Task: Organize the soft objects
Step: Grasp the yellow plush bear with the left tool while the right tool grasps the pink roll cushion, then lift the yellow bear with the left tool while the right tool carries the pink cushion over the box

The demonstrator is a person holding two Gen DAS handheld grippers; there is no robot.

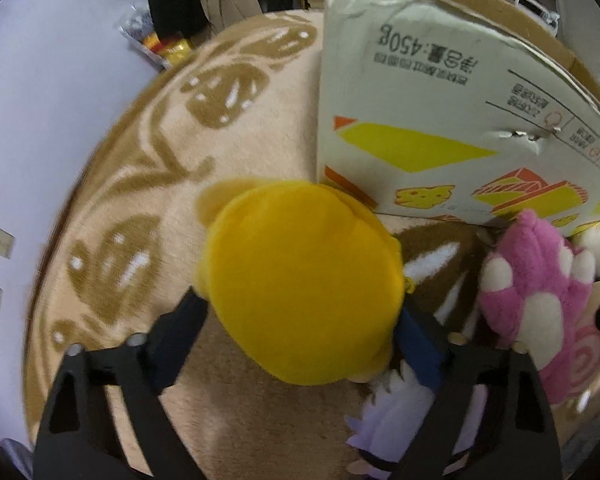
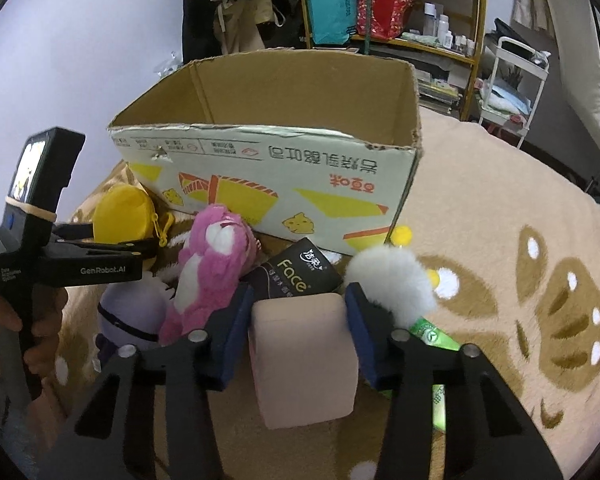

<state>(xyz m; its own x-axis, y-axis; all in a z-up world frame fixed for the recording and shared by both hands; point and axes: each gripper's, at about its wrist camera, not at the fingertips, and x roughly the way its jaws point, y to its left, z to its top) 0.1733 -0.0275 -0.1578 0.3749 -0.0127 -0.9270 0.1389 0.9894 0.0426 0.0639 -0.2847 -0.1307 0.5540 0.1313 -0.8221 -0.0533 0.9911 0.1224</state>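
My left gripper (image 1: pixel 302 312) is shut on a round yellow plush pouch (image 1: pixel 300 280), held above the beige rug just left of the cardboard box (image 1: pixel 440 112). The right wrist view shows that gripper (image 2: pixel 112 246) gripping the pouch (image 2: pixel 120 216). My right gripper (image 2: pixel 298 320) is shut on a pale pink foam block (image 2: pixel 304 360) in front of the open box (image 2: pixel 284 184). A pink plush bear (image 2: pixel 212 268), also in the left wrist view (image 1: pixel 536 280), a purple plush (image 2: pixel 132 312) and a white fluffy toy (image 2: pixel 392 280) lie by the box.
A black "Face" tissue pack (image 2: pixel 296 272) and a green tube (image 2: pixel 436 344) lie among the toys. The beige leaf-patterned rug (image 2: pixel 500 240) spreads to the right. A shelf (image 2: pixel 392 4), hanging clothes and a white cart (image 2: pixel 516 80) stand behind the box.
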